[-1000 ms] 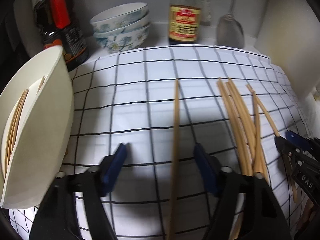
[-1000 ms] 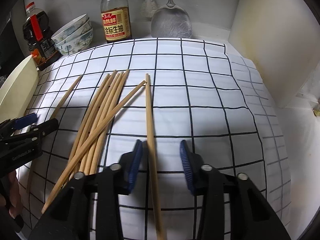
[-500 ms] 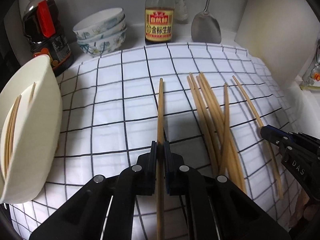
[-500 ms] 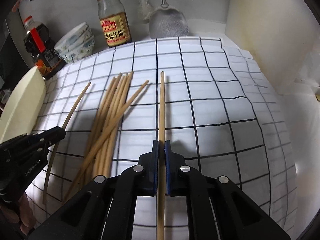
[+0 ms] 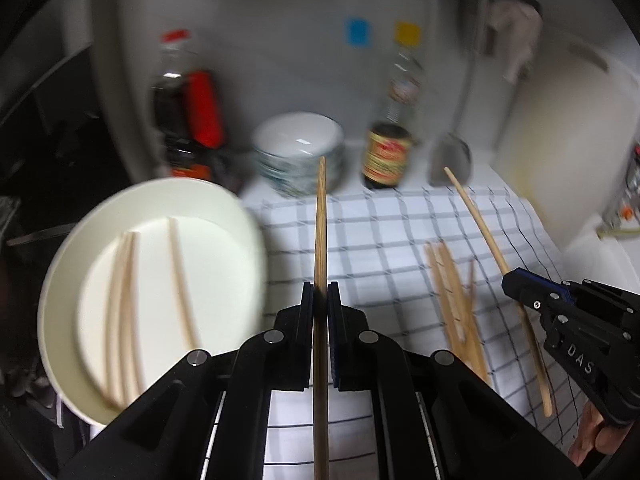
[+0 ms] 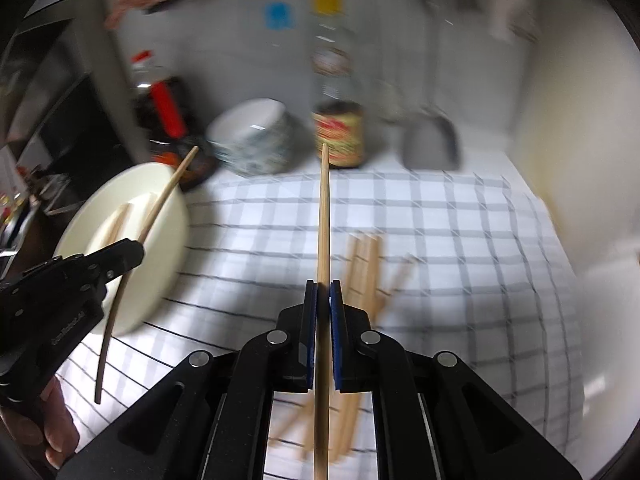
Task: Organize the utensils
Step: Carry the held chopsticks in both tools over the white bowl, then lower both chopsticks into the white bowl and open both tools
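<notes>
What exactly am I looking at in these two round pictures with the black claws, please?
Each picture comes from a camera mounted on a hand-held gripper, looking along its two fingers; a person holds one in each hand. The left gripper is shut on one chopstick, and the right gripper is shut on another chopstick. Each view also catches the other gripper at its edge. Below lies a checked cloth with loose chopsticks, beside a white bowl that already holds several. Bottles and stacked bowls stand behind.

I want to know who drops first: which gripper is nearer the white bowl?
Left. The left gripper, shut on a chopstick, is right beside the white bowl. The right gripper, gripping its own chopstick, is farther off over the checked cloth.
</notes>
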Demonstrator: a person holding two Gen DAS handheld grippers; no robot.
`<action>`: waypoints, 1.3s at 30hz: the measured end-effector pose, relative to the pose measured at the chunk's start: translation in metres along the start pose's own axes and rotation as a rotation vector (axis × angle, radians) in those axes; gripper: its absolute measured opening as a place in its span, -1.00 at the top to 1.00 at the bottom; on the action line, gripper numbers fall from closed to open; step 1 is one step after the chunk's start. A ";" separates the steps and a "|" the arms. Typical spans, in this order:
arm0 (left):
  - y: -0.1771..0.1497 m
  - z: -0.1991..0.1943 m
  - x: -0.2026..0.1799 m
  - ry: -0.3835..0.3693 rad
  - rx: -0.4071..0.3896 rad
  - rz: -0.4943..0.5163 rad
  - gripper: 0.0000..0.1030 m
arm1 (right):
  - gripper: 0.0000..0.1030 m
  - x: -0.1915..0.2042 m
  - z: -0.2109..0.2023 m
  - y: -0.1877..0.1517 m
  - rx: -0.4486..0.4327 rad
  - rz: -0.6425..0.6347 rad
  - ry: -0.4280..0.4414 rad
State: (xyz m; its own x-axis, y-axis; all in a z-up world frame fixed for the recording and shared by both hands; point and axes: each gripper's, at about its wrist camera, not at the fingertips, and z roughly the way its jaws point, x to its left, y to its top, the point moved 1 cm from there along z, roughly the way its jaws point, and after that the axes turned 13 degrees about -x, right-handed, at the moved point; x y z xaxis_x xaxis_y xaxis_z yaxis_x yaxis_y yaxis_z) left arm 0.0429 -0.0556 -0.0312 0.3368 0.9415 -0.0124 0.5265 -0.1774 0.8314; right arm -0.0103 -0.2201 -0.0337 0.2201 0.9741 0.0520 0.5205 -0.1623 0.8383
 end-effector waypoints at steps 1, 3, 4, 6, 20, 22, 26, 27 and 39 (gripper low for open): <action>0.002 -0.004 0.012 0.017 -0.008 -0.013 0.85 | 0.88 0.016 0.003 0.007 -0.008 -0.017 0.025; 0.004 -0.009 0.035 0.055 -0.020 -0.033 0.85 | 0.88 0.037 0.010 0.015 -0.014 -0.040 0.061; 0.005 -0.011 0.048 0.079 -0.024 -0.044 0.85 | 0.88 0.050 0.013 0.019 -0.018 -0.053 0.078; 0.006 -0.014 0.072 0.116 -0.028 -0.068 0.85 | 0.88 0.079 0.025 0.025 -0.013 -0.077 0.121; -0.012 0.005 0.187 0.286 0.022 -0.177 0.85 | 0.88 0.209 0.101 0.039 0.072 -0.100 0.290; -0.014 0.009 0.194 0.293 0.029 -0.183 0.85 | 0.88 0.217 0.113 0.039 0.092 -0.097 0.290; -0.019 0.025 0.205 0.296 0.058 -0.191 0.85 | 0.88 0.228 0.134 0.035 0.143 -0.089 0.281; -0.019 0.027 0.206 0.297 0.061 -0.191 0.85 | 0.88 0.228 0.138 0.034 0.153 -0.088 0.276; -0.034 0.052 0.217 0.315 0.121 -0.192 0.85 | 0.88 0.235 0.169 0.015 0.238 -0.089 0.246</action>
State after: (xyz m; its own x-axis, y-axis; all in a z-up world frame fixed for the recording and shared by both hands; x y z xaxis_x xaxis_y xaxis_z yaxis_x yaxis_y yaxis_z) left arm 0.1383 0.1398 -0.0911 -0.0230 0.9994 0.0253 0.6515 -0.0042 0.7586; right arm 0.1885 -0.0198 -0.1002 -0.0250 0.9902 0.1374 0.7127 -0.0788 0.6971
